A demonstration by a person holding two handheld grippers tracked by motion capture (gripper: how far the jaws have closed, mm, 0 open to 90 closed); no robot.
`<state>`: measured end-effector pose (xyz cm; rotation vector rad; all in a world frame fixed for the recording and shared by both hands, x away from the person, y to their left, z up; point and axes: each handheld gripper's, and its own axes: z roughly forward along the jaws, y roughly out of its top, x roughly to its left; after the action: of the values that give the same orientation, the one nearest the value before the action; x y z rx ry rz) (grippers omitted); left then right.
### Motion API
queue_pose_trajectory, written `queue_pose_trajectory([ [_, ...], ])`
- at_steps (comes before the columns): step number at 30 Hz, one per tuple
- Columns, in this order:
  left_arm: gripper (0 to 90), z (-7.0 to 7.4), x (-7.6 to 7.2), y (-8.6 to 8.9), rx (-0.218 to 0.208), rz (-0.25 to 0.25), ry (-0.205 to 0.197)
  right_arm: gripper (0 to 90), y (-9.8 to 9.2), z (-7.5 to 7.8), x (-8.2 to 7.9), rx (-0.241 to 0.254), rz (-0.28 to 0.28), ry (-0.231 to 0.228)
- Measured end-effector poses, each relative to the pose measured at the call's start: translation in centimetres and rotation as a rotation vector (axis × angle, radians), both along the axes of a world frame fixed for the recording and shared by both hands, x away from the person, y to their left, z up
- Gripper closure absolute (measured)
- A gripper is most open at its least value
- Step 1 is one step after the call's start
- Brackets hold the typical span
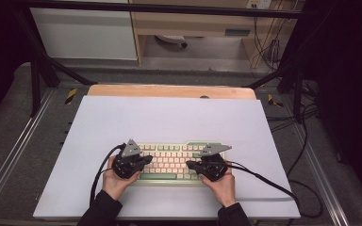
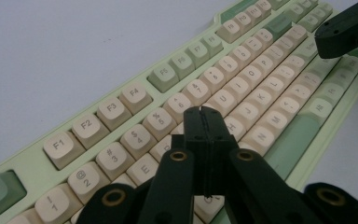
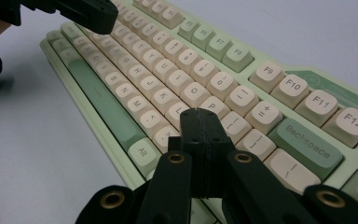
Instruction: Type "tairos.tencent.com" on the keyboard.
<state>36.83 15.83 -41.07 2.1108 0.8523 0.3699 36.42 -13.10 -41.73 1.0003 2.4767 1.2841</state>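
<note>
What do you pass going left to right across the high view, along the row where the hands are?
Bare white table top → left gripper → keyboard → right gripper → bare table top again.

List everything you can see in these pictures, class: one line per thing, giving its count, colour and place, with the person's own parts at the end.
keyboard: one, pale green case with cream keys and some green keys, on the near half of the white sheet, between the two grippers.
white sheet: one, white, covering most of the table top.
table: one, light wood, its far edge showing beyond the white sheet.
cabinet: one, white, on the floor beyond the table, at the left.
left gripper: one, black with a grey plate on top, jaws shut, over the keyboard's left end.
right gripper: one, black with a grey plate on top, jaws shut, over the keyboard's right end.
hands: two, in dark sleeves, at the near edge, each holding a gripper.
</note>
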Motion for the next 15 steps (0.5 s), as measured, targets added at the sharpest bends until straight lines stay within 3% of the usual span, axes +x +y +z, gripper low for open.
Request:
queue_pose_trajectory([
  [15,90.0,-1.2,1.2,-1.4,0.019,0.015,0.019,90.0,0.0,0.0,0.0,0.002,0.0,0.002],
])
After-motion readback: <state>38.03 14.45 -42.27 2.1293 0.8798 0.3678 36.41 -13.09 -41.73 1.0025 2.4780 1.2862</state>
